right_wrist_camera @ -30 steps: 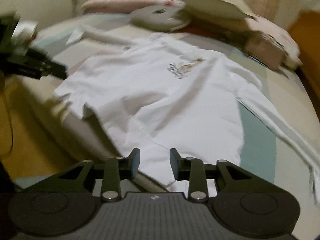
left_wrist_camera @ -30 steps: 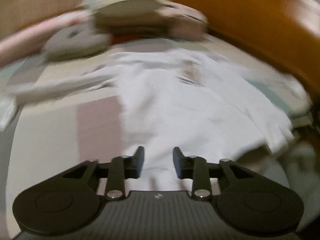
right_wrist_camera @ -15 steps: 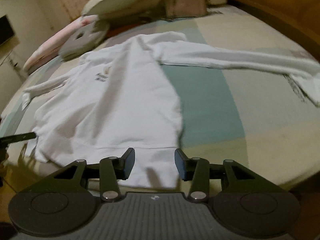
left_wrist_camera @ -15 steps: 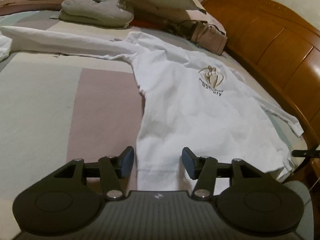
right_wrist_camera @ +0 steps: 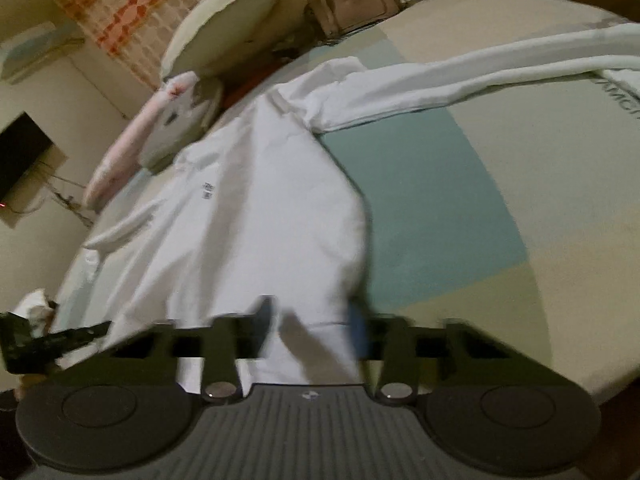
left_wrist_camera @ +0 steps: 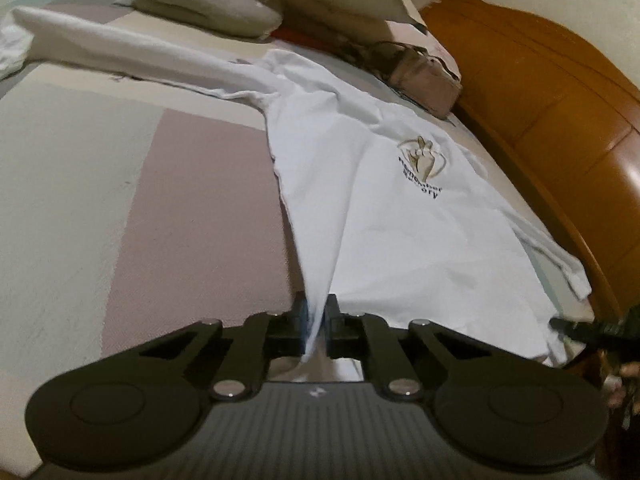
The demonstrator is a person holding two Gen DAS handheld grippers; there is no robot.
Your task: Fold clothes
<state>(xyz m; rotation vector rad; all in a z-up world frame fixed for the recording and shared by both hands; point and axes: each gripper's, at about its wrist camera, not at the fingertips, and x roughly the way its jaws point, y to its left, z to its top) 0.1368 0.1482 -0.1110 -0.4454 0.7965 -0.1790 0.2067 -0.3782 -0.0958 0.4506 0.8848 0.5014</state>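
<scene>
A white long-sleeved shirt (left_wrist_camera: 380,208) lies flat on the bed with its printed logo (left_wrist_camera: 422,166) facing up. One sleeve (left_wrist_camera: 120,44) stretches far left. My left gripper (left_wrist_camera: 316,312) is shut on the shirt's near hem corner, and the cloth rises taut from the jaws. In the right wrist view the shirt (right_wrist_camera: 256,220) shows its other sleeve (right_wrist_camera: 460,76) running off to the right. My right gripper (right_wrist_camera: 310,320) is open, blurred, with the hem at the other corner lying between its fingers.
The striped bedsheet (left_wrist_camera: 160,220) extends left of the shirt. A grey cushion (left_wrist_camera: 208,8), a pale pillow (right_wrist_camera: 224,28) and a beige handbag (right_wrist_camera: 356,4) crowd the head of the bed. A wooden bed frame (left_wrist_camera: 560,120) runs along the right. A dark screen (right_wrist_camera: 20,156) hangs on the wall.
Both grippers have come down to the shirt's hem. The left one has shut on the hem corner and pulled the cloth taut. The right one stays open around the hem.
</scene>
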